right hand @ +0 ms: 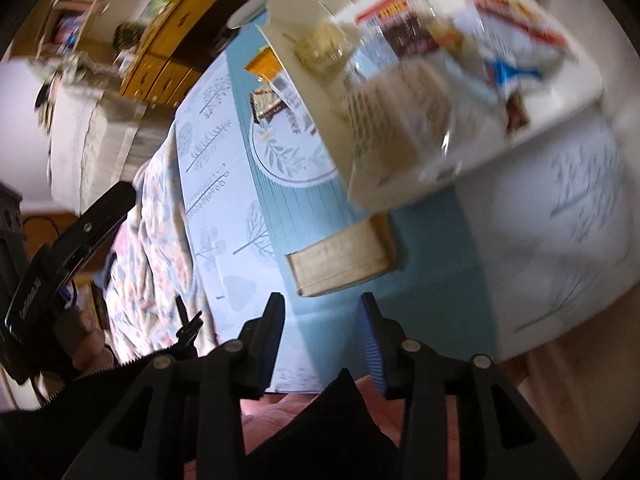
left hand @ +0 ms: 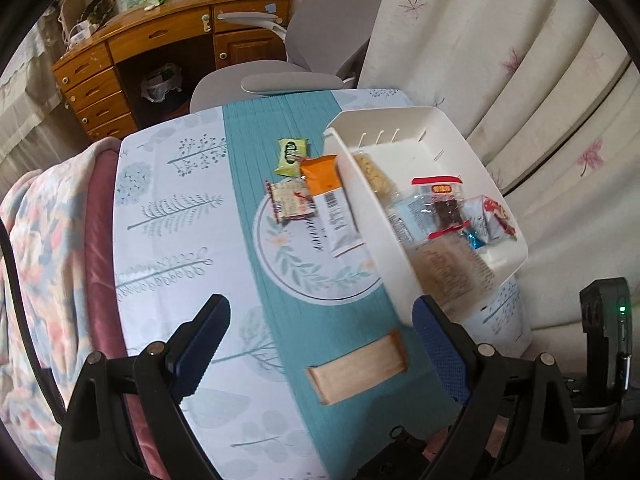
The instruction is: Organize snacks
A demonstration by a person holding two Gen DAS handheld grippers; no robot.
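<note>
Left wrist view: the left tongs (left hand: 320, 344) stand released, their blue pads wide apart above the surface (left hand: 168, 240), which wears a pale cloth printed with trees and a teal runner down the middle. A tan wafer packet (left hand: 358, 364) lies flat on the runner between the two pads, touched by neither. At about 1 o'clock from it sits the white tray (left hand: 404, 124), holding several snacks: a clear packet with a red top (left hand: 440, 204), a blue-and-white wrapper (left hand: 486, 216), a pale crumbly bar (left hand: 374, 174) and a large beige packet (left hand: 452, 268). Just beside the tray's left wall, at 12 o'clock from the wafer packet, lie an orange-and-white packet (left hand: 332, 204), a brown-and-white packet (left hand: 290, 200) and a green packet (left hand: 292, 156), bunched together on the runner. A wooden desk (left hand: 160, 40) and grey chair (left hand: 304, 40) stand beyond.

Right wrist view, heavily blurred: the right tongs (right hand: 322, 340) are parted and hold nothing, the wafer packet (right hand: 340, 260) lying just ahead at 12 o'clock, the tray (right hand: 400, 12) at 1 o'clock.
</note>
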